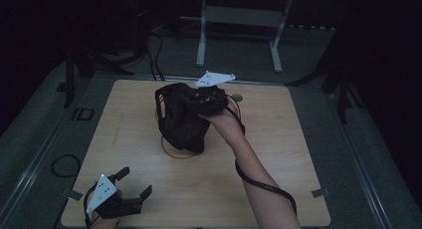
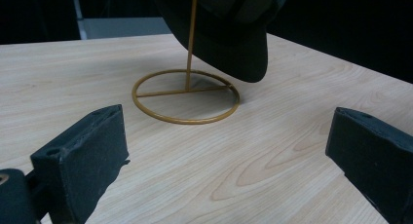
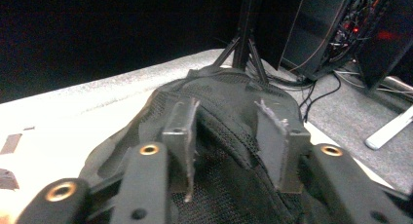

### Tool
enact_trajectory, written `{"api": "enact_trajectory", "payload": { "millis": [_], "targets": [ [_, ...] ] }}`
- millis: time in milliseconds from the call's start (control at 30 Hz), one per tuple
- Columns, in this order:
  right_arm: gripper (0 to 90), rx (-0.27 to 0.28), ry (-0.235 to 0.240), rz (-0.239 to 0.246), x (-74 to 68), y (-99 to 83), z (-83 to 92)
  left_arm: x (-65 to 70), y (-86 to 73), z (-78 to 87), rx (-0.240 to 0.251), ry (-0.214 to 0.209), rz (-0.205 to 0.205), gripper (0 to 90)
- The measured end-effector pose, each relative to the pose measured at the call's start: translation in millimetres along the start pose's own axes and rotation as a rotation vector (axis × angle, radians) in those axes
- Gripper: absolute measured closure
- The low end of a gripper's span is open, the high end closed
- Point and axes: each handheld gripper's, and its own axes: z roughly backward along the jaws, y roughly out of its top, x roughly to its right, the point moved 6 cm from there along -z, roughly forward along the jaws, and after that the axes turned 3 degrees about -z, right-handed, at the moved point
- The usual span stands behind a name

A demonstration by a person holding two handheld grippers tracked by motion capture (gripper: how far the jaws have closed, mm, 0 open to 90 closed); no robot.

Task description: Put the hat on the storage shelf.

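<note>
High view: black mesh cap (image 1: 180, 117) sits on thin gold wire stand (image 1: 175, 150) mid-frame, right gripper (image 1: 205, 100) on its top, nearer than idle left gripper (image 1: 130, 189) lower left; left gripper view: jaws wide apart, empty; right gripper view: jaws part-open astride cap crown, pads not pressing.

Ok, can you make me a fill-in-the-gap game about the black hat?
1. The black hat sits on a thin ____-coloured stand.
2. The stand's base is shaped like a ____.
3. The left gripper has its jaws ____ above the table.
Missing words: gold; ring; open
</note>
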Motion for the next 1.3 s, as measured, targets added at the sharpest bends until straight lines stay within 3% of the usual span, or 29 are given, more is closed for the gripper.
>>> {"api": "enact_trajectory", "payload": {
  "millis": [100, 400, 600, 800, 1033, 1300],
  "targets": [
    [51.9, -0.008, -0.007, 0.013, -0.6, 1.3, 2.4, 0.8, 0.7, 0.0, 0.002, 0.001, -0.002, 2.0],
    [35.7, -0.012, 0.027, -0.022, 1.2, -2.7, 10.3, 4.5, 1.0, -2.0, 0.001, -0.012, 0.000, 1.9],
    [16.4, -0.002, 0.065, -0.042, 1.2, -6.8, 17.8, 6.2, 1.8, -2.3, -0.001, -0.015, -0.009, 1.9],
    [13.4, 0.020, 0.055, -0.042, 2.4, -16.0, 29.9, 5.8, -0.3, -4.3, -0.011, -0.026, -0.002, 1.9],
    [12.1, 0.011, 0.043, 0.008, -2.9, -31.6, 37.8, 7.7, -3.4, -7.4, -0.029, -0.025, -0.012, 1.9],
    [12.1, 0.014, 0.016, 0.011, -4.0, -46.7, 47.2, 7.6, -5.3, -7.3, -0.037, -0.027, -0.010, 1.9]
  ]
}}
